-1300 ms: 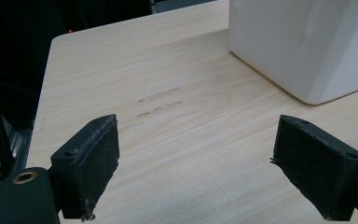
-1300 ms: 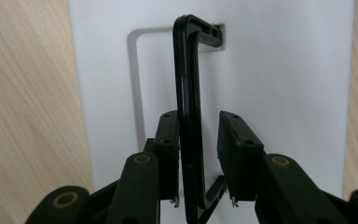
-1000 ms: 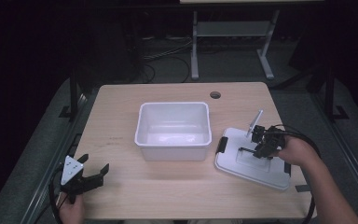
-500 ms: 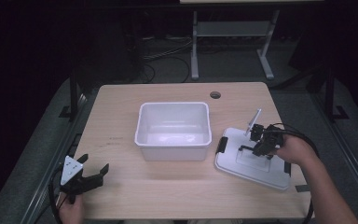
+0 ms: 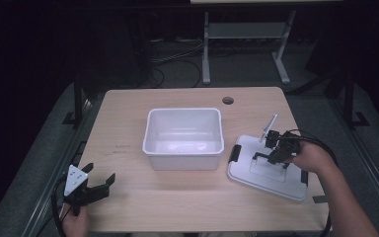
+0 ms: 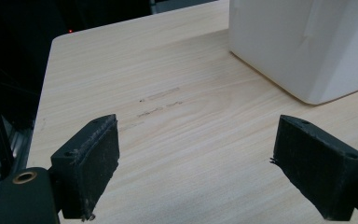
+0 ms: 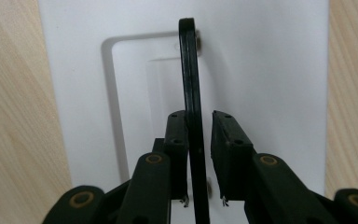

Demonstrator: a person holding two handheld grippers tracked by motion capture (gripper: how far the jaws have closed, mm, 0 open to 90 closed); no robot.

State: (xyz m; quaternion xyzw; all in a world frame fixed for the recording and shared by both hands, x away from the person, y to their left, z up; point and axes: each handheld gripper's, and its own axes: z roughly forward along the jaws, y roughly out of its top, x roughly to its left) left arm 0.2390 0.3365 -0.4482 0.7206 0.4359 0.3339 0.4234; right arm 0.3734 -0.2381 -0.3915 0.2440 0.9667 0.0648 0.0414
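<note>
**Right claw at the lid handle, bin empty**

White bin (image 5: 184,137) sits mid-table (image 5: 128,207), open top, nothing inside that I can see. Its white lid (image 5: 266,170) lies flat on the wood just right of it, apart from the bin, with a black latch (image 5: 235,153) on the lid's near-bin edge.

My right gripper (image 7: 199,135) is down over the lid. The lid's black handle (image 7: 189,70) stands up on edge and runs between my jaws. The jaws have just been closing; the left pad sits against the handle, the right pad shows a thin gap, so no firm clamp yet.

My left gripper (image 6: 196,158) rests near the front-left table corner, well apart from the bin, jaws spread wide over bare wood, holding nothing.
</note>
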